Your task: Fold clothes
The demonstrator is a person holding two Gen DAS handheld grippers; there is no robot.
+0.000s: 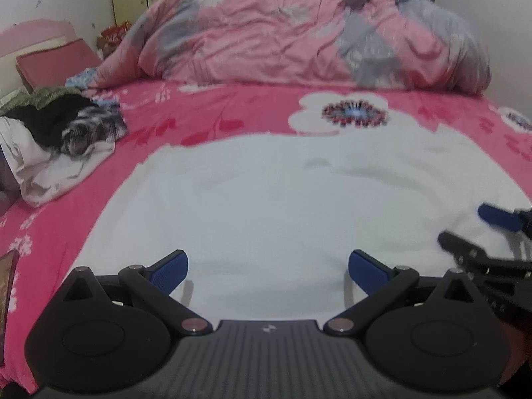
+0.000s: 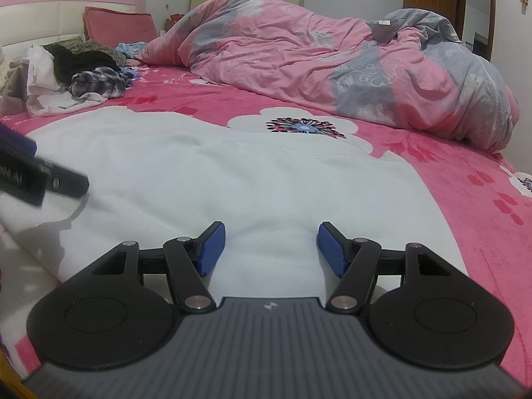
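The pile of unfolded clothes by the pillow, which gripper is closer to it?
Left. The left gripper hovers over the white garment on the side where the clothes pile lies. The right gripper is over the garment's opposite side, farther from the pile.

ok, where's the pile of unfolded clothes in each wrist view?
Left wrist: pile of unfolded clothes at the left edge, mid-height, on the pink sheet.
Right wrist: pile upper left, below the headboard.
Shared landmark: white flower print just beyond the white garment.
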